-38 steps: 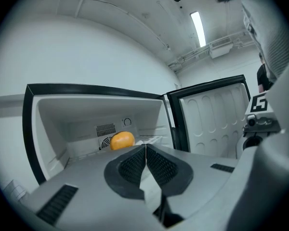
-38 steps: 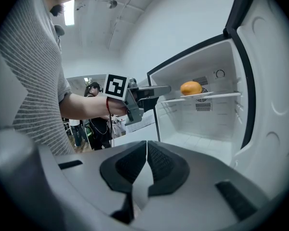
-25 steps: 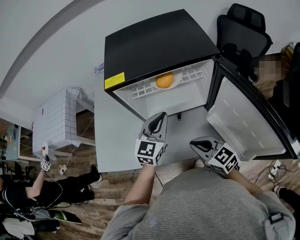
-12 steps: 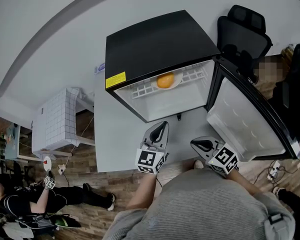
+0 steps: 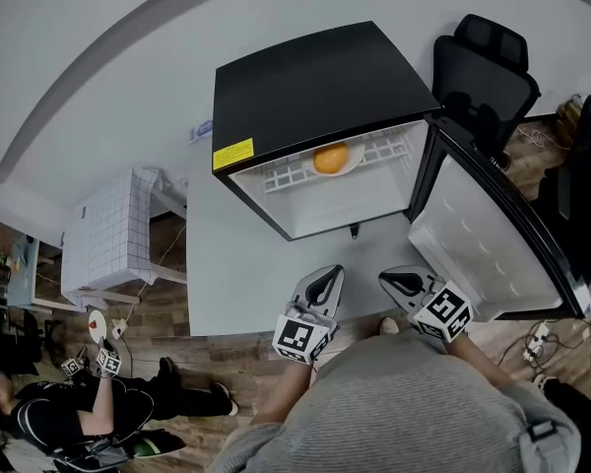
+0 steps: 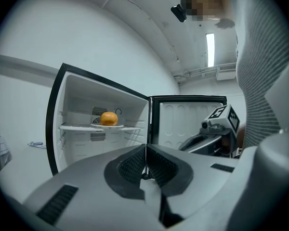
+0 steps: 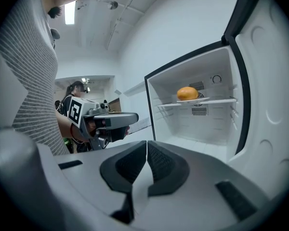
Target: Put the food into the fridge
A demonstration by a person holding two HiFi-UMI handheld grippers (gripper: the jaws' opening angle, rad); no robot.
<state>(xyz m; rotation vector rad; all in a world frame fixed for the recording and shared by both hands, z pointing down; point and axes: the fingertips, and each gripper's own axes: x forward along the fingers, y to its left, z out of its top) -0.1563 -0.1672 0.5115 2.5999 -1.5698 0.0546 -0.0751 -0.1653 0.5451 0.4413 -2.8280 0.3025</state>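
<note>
Upper centre, the round orange food [image 5: 330, 158] sits on the white wire shelf [image 5: 279, 177] inside the open black fridge [image 5: 315, 77] — lower centre, the left gripper [image 5: 325, 284] and right gripper [image 5: 398, 283] both have jaws pressed together, empty.

Bright, soft, even light fills all three views. A ceiling strip lamp [image 6: 210, 43] glows overexposed in the left gripper view, and a second lamp [image 7: 70, 12] flares at the top left of the right gripper view. The white inside of the fridge [image 5: 325, 200] reads clean, with only faint shading. Fisheye bending curves the wall lines in the head view. Both gripper views fall to black at their corners. The left claw [image 6: 145, 150] and right claw [image 7: 146, 146], close to the lens, look slightly soft.
</note>
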